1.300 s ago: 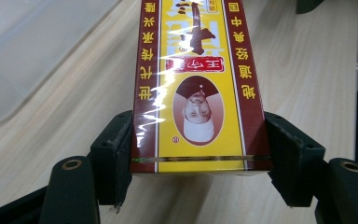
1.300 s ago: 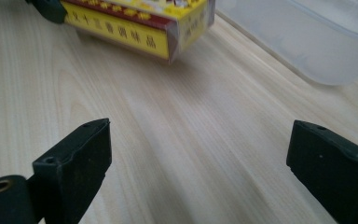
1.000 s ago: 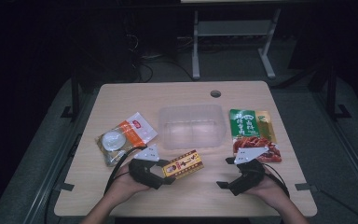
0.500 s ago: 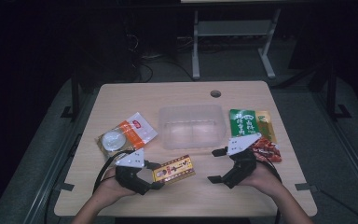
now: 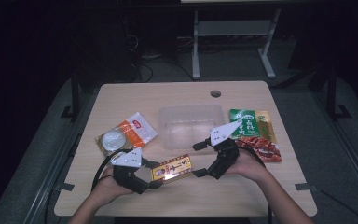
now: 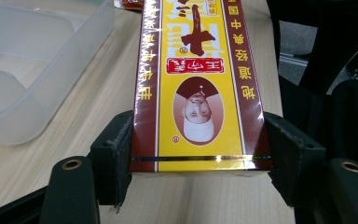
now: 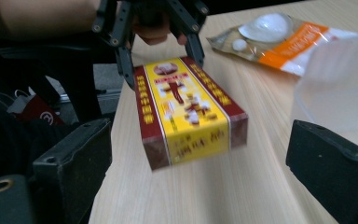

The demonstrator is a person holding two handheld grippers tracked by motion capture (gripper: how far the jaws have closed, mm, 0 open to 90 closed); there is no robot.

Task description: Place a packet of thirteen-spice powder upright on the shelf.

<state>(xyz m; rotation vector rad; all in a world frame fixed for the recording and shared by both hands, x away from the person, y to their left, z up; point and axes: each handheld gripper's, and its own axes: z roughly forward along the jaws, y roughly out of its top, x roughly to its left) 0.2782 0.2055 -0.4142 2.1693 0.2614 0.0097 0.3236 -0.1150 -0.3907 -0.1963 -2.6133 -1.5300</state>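
A yellow and maroon box (image 5: 170,169) is held near the table's front edge, a little above the wood. My left gripper (image 5: 154,175) is shut on one end of it. In the left gripper view both pads (image 6: 116,154) press the long sides of the box (image 6: 198,93). My right gripper (image 5: 199,159) stands open just right of the box's other end, jaws spread wide. In the right gripper view the box (image 7: 186,112) lies between and beyond my right gripper (image 7: 200,135), untouched, with the left gripper (image 7: 163,65) holding its far end.
A clear plastic container (image 5: 191,126) stands mid-table behind the box. An orange and white packet (image 5: 126,133) lies to its left. At the right lie a green packet (image 5: 244,123) and a red packet (image 5: 263,148). A cable hole (image 5: 216,93) is at the back.
My right gripper has left the red packet, moving left and rising toward the box's free end. The left gripper, still gripping the box, has drifted slightly left.
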